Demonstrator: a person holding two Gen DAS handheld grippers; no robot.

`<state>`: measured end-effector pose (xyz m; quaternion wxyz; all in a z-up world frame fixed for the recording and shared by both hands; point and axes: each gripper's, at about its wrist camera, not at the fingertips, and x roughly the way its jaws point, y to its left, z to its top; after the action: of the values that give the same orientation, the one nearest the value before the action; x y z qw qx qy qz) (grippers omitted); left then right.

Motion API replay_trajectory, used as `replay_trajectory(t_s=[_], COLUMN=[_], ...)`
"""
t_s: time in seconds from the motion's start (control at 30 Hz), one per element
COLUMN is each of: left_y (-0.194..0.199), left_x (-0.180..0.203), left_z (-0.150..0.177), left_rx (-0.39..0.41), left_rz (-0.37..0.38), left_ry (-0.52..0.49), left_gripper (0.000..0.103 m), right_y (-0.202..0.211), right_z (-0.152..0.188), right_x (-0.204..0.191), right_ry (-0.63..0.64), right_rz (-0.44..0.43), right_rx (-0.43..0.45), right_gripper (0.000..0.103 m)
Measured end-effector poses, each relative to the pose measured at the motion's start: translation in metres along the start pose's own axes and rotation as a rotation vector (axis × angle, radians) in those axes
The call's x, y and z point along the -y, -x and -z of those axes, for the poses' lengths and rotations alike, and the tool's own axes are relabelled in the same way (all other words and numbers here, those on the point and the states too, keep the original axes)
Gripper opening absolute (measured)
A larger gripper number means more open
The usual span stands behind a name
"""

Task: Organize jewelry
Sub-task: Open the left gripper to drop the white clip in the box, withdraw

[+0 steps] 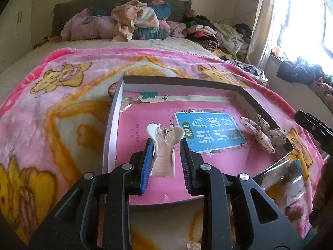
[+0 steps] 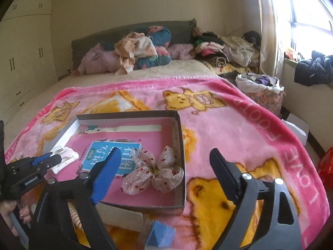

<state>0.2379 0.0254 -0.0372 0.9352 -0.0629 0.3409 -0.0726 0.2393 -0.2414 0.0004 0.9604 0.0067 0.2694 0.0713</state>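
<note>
Your left gripper (image 1: 164, 164) holds a pale hair claw clip (image 1: 164, 145) between its fingers, low over the pink book cover that lines the shallow box (image 1: 112, 125) on the bed. The blue pad presses the clip's left side, but on the right you can see a gap beside the dark pad, so the hold looks one-sided. If you tilt or jerk now, the clip may pivot or slide out and bounce off the glossy cover.

Your right gripper (image 2: 166, 175) stands wide open with nothing between its fingers. The spotted fabric bow (image 2: 154, 173) lies free in the box's near right corner, just under the blue finger. Pull that hand away carelessly and a fingertip may snag the bow's loose loops and drag it over the low wall.

The box sits on a soft fleece blanket (image 2: 229, 129); press on its rim and it may tip or shift. The two grippers are near each other over the box, so crossing paths risks a knock.
</note>
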Motion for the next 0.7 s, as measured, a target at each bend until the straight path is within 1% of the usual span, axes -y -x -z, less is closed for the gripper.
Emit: replay_trajectory(t_s=[0.07, 0.13, 0.2, 0.23, 0.33, 0.4, 0.47, 0.53, 0.67, 0.7], left_y=[0.005, 0.011, 0.019, 0.021, 0.034, 0.04, 0.047, 0.053, 0.063, 0.065], left_x=[0.001, 0.002, 0.004, 0.005, 0.006, 0.009, 0.011, 0.013, 0.017, 0.017], left_z=[-0.001, -0.002, -0.001, -0.001, 0.0, 0.001, 0.003, 0.005, 0.01, 0.011], left_rx=[0.011, 0.027, 0.043, 0.048, 0.069, 0.079, 0.088, 0.096, 0.109, 0.112], left_rz=[-0.004, -0.012, -0.016, -0.017, -0.013, -0.015, -0.016, -0.015, -0.01, -0.008], left_ry=[0.002, 0.0, -0.002, -0.003, -0.003, -0.007, -0.011, -0.012, -0.013, -0.012], left_gripper=[0.026, 0.034, 0.038, 0.043, 0.053, 0.058, 0.061, 0.068, 0.073, 0.075], right_y=[0.006, 0.012, 0.018, 0.02, 0.03, 0.036, 0.041, 0.046, 0.056, 0.059], right_z=[0.003, 0.006, 0.009, 0.011, 0.017, 0.021, 0.025, 0.03, 0.039, 0.04], right_x=[0.001, 0.002, 0.002, 0.003, 0.003, 0.002, 0.001, 0.001, -0.001, -0.002], right_ry=[-0.001, -0.004, -0.008, -0.009, -0.002, 0.0, 0.001, 0.002, 0.002, 0.002], right_rz=[-0.004, -0.008, -0.013, -0.015, -0.017, -0.018, -0.02, -0.024, -0.029, -0.031], right_rx=[0.005, 0.011, 0.013, 0.014, 0.022, 0.027, 0.028, 0.025, 0.029, 0.029], right_gripper=[0.087, 0.088, 0.089, 0.089, 0.09, 0.09, 0.09, 0.09, 0.09, 0.09])
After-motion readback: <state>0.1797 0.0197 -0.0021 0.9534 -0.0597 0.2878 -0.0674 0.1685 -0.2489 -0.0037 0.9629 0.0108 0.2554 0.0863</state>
